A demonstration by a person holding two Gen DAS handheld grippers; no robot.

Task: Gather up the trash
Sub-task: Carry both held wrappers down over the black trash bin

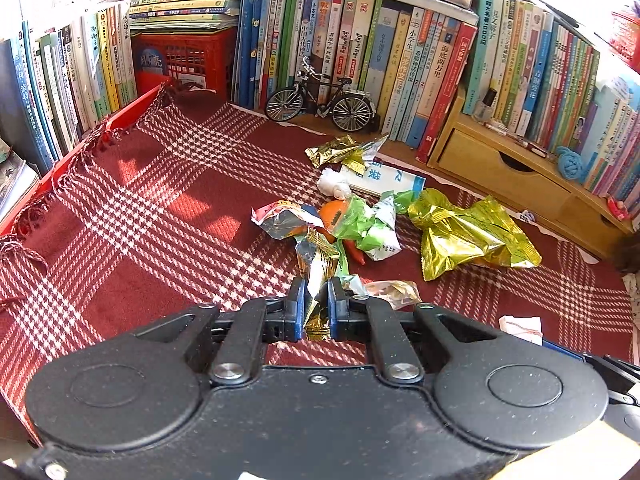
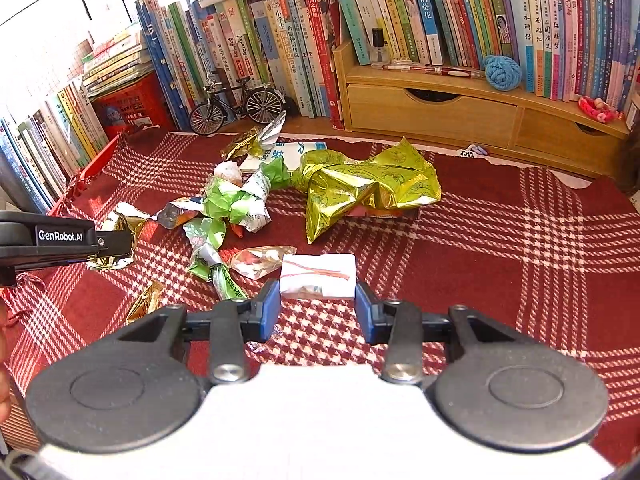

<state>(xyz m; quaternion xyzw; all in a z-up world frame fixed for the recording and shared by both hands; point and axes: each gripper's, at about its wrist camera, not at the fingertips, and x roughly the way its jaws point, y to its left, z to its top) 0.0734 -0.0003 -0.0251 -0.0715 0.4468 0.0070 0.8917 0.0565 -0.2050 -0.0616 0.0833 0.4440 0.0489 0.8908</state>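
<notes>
A heap of crumpled wrappers lies on a red checked cloth [image 1: 152, 208]. My left gripper [image 1: 316, 300] is shut on a gold and silver wrapper [image 1: 316, 272], which hangs lifted off the cloth. From the right wrist view the left gripper [image 2: 124, 240] shows at the left edge with that gold wrapper [image 2: 116, 258] in it. My right gripper [image 2: 318, 296] is shut on a white folded packet [image 2: 318, 274] bound with a red rubber band; the packet [image 1: 520, 326] also appears at the lower right of the left wrist view. A large gold-green foil bag [image 2: 368, 188] and green wrappers [image 2: 236, 200] lie behind.
Rows of books line the back and left. A model bicycle [image 1: 320, 100] stands before them, beside a red crate [image 1: 184, 60]. A wooden drawer shelf [image 2: 440, 108] holds a blue yarn ball [image 2: 502, 72]. A small gold wrapper [image 2: 144, 302] lies near the front.
</notes>
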